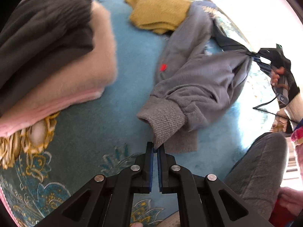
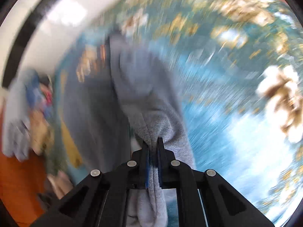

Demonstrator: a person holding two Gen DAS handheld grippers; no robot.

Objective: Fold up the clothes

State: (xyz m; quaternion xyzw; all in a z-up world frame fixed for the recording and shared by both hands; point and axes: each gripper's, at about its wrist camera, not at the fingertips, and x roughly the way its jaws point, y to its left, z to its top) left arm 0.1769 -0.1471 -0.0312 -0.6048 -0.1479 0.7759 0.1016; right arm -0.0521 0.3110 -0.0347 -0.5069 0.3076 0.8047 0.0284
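Surface: blue rug [image 1: 117, 43] with gold and cream flower pattern, covering most of both views; pattern badly blurred in right wrist view. Beyond rug edge, bright white floor or wall with a dark band [image 2: 24, 36], detail washed out by strong light.

Grey sweater [image 1: 198, 71] lying crumpled at rug centre, small red mark on chest, ribbed cuff toward left gripper [image 1: 155, 148]. Left jaws nearly closed, pinching tip of ribbed cuff [image 1: 162, 121] between blue pads.

Right gripper [image 2: 152, 148] clamped narrowly on a bunched fold of same sweater [image 2: 136, 87], cloth running between pads and hanging below. Same gripper seen far right in left wrist view [image 1: 254, 55], held by a hand [image 1: 278, 73], sweater edge drawn taut toward it.

Elsewhere on rug: yellow garment [image 1: 159, 7] bunched just beyond sweater, touching its far end; folded stack at left, dark grey piece [image 1: 43, 37] on top of pink piece [image 1: 62, 90]. Grey-trousered knee [image 1: 263, 166] at lower right, resting on rug. Blurred pile of mixed cloth [image 2: 22, 113] at left of right wrist view, orange surface [image 2: 17, 185] beneath; nature of both not determinable
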